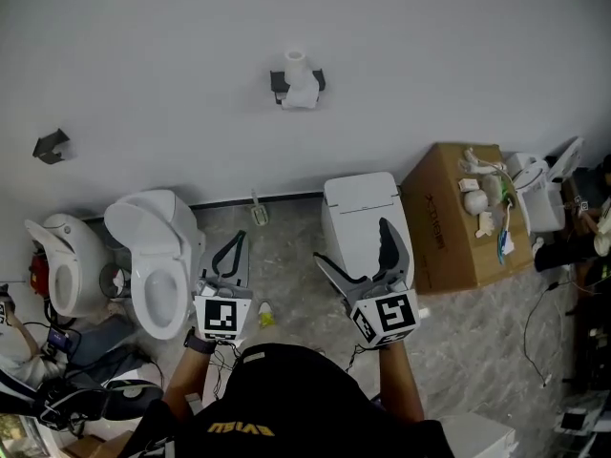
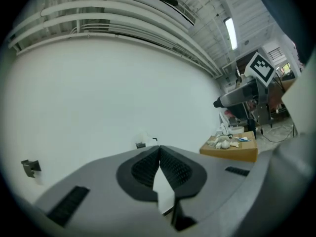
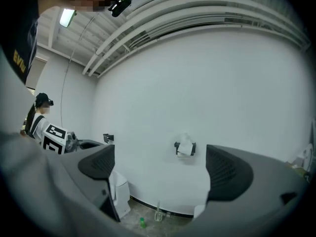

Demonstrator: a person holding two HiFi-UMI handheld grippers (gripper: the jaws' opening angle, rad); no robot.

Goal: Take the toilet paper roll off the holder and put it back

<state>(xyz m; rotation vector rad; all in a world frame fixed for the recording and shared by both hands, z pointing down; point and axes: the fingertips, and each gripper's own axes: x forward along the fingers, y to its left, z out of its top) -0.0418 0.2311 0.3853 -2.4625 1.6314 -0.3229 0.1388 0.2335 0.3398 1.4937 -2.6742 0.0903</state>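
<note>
White toilet paper roll [image 1: 301, 89] is seen at twelve o'clock on its black holder [image 1: 279, 86], against a white wall [image 1: 430, 55] above a grey marbled floor [image 1: 286, 246]. Left gripper [image 2: 159, 154] jaws are pressed together; right gripper [image 3: 160, 164] jaws are held apart, empty.

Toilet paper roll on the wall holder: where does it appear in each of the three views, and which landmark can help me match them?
Head view: toilet paper roll at upper centre, on the white wall.
Left gripper view: roll small and faint, just above the shut jaws.
Right gripper view: roll near centre, seen between the open jaws.
Shared landmark: the second black bracket, left of the roll in every view.
</note>
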